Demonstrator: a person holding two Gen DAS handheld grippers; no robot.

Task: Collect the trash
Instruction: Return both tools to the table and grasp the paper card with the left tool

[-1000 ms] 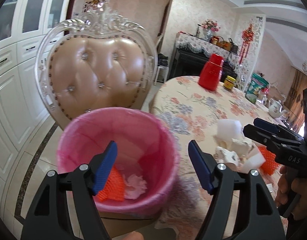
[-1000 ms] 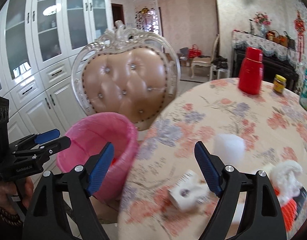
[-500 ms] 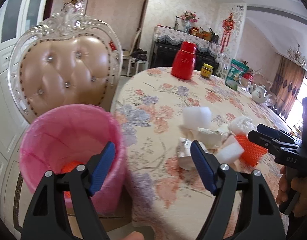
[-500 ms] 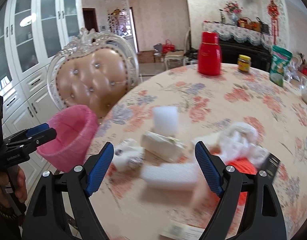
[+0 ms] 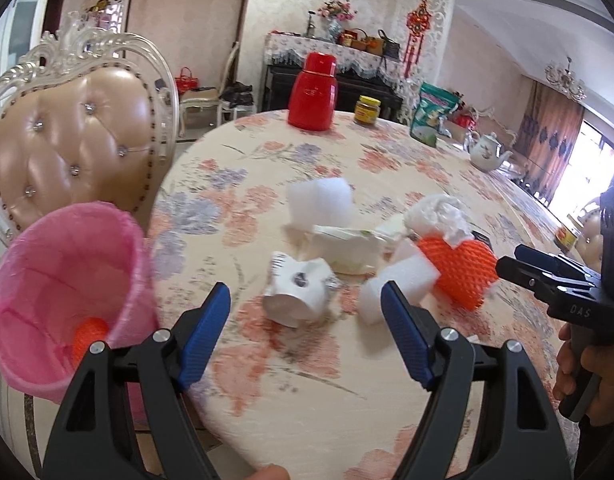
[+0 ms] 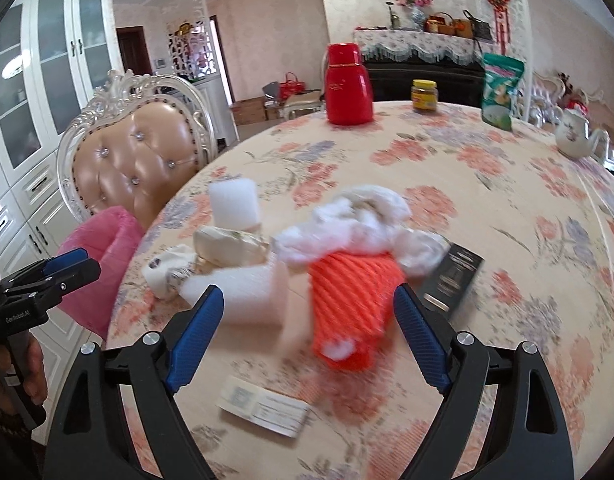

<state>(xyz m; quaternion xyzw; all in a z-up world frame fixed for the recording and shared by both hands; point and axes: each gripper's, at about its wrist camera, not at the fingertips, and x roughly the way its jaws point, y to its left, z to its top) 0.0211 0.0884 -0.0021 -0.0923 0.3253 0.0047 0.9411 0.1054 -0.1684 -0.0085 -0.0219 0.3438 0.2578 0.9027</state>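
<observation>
Trash lies heaped on the floral table [image 5: 267, 360]: a crushed white cup [image 5: 299, 292], two white foam blocks [image 5: 399, 284], a cream wrapper [image 5: 347, 248], crumpled tissue [image 5: 439, 212] and an orange foam net [image 5: 463, 268]. My left gripper [image 5: 305, 300] hovers open just short of the cup, nothing between its fingers. My right gripper [image 6: 307, 294] hangs over the near end of the orange net [image 6: 351, 300] and a foam block [image 6: 247, 296], its jaws opening, pads touching nothing. The pink bin [image 5: 67, 264] stands off the table's left edge with another orange net [image 5: 89, 332] inside.
A black card [image 6: 453, 276] and a printed paper slip [image 6: 263, 406] lie near the right gripper. A padded chair [image 5: 75, 140] stands behind the bin. At the table's far side stand a red flask [image 5: 313, 96], a jar [image 5: 367, 110], a green bag [image 5: 435, 114] and a teapot [image 5: 487, 152].
Both grippers swung right, away from the pink bin and toward the trash heap, which now fills the middle of both views. The right jaws widened a little.
</observation>
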